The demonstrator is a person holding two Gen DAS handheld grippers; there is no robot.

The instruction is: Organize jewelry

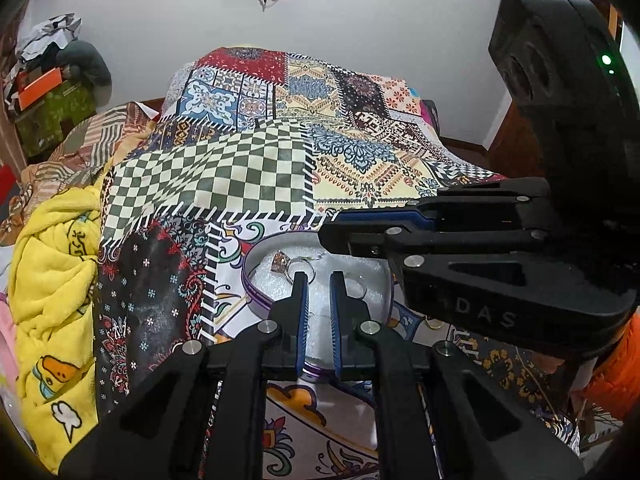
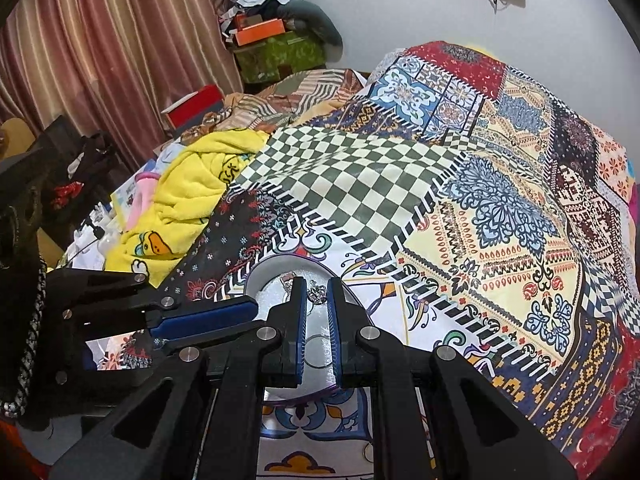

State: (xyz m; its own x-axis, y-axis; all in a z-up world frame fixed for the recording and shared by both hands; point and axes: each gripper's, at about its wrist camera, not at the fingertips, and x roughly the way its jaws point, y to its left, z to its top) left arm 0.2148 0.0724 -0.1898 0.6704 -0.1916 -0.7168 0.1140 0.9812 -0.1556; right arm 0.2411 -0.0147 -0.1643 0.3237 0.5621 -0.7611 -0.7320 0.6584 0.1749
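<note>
Your left gripper, jaws narrowly parted and pinching nothing, is hovering over the round tray holding rings at lower centre, while your right gripper is pinching a small sparkly piece above it.

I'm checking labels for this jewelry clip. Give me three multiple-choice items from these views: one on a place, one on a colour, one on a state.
1. Where does the round box sit?
A. on the patchwork quilt
B. on the yellow towel
C. on a bare wooden shelf

2. What colour are the pads inside the left gripper?
A. red
B. blue
C. white

3. What is the right gripper doing?
A. gripping the towel
B. gripping the box rim
C. pinching a small silver jewel at its tips

Answers: 1 A, quilt pattern surrounds the box; 2 B, blue strips line both fingers; 3 C, the jewel sits between the fingertips above the box.
</note>
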